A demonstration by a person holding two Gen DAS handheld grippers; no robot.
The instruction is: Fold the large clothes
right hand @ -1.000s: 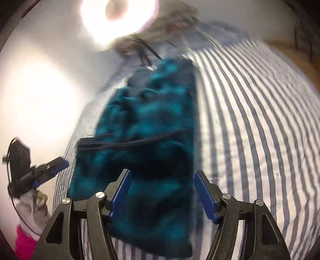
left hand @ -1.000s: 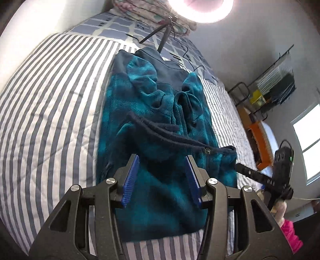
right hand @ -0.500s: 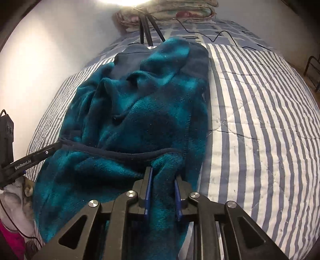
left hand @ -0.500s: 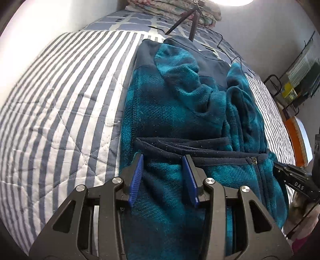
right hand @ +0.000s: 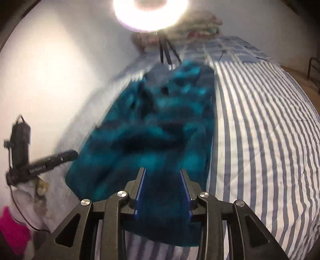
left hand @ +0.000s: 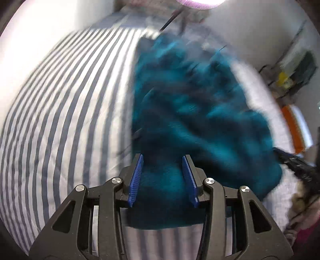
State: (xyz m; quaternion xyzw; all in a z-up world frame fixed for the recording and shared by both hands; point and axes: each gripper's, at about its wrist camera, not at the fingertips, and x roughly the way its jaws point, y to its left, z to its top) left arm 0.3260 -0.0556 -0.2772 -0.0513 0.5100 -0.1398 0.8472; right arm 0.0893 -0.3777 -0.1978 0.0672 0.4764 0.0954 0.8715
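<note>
1. Striped bedding [left hand: 66,124] fills the surface in both wrist views, with a ring light [right hand: 150,14] glaring at the top centre of the right view.
2. On it lies a teal fleece garment [left hand: 192,120], its long axis running from the lower centre of each frame up toward the light.
3. Its near hem sits between both tools, so each hand is equally close to that end.
4. The left gripper [left hand: 163,176] stands partly wide and opening, fleece between the blue pads; blur hides whether they press.
5. The right gripper [right hand: 163,192] is likewise partly wide and opening around the hem.
6. Any fold probably carries this hem up-frame along that axis.
</note>
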